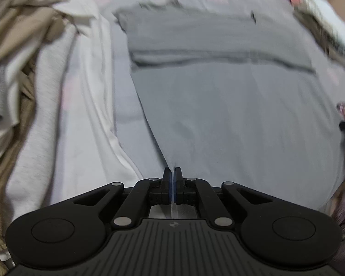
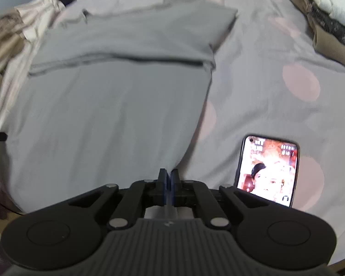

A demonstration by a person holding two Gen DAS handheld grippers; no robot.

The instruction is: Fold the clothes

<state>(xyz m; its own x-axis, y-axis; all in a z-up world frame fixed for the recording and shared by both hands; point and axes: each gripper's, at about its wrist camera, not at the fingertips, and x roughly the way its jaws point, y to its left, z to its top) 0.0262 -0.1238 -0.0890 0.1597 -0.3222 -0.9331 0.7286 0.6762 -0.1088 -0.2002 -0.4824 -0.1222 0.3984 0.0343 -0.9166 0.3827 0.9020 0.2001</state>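
Over a bed (image 2: 264, 73) with a pale sheet dotted in pink, both tools point steeply downward at one grey garment (image 1: 218, 115) spread flat, its far part folded across in a band. At that garment's near left corner the left tool (image 1: 173, 172) is clenched, a thin edge of grey cloth pinched between its pads. At the near right corner the right tool (image 2: 169, 174) is likewise clamped on the fabric's edge (the cloth rises slightly toward each grip). One lit phone (image 2: 268, 170) lies on the sheet just right of the right tool. One loose heap of beige and white clothes (image 1: 34, 69) sits to the left, and one folded stack (image 2: 329, 18) at the far right.
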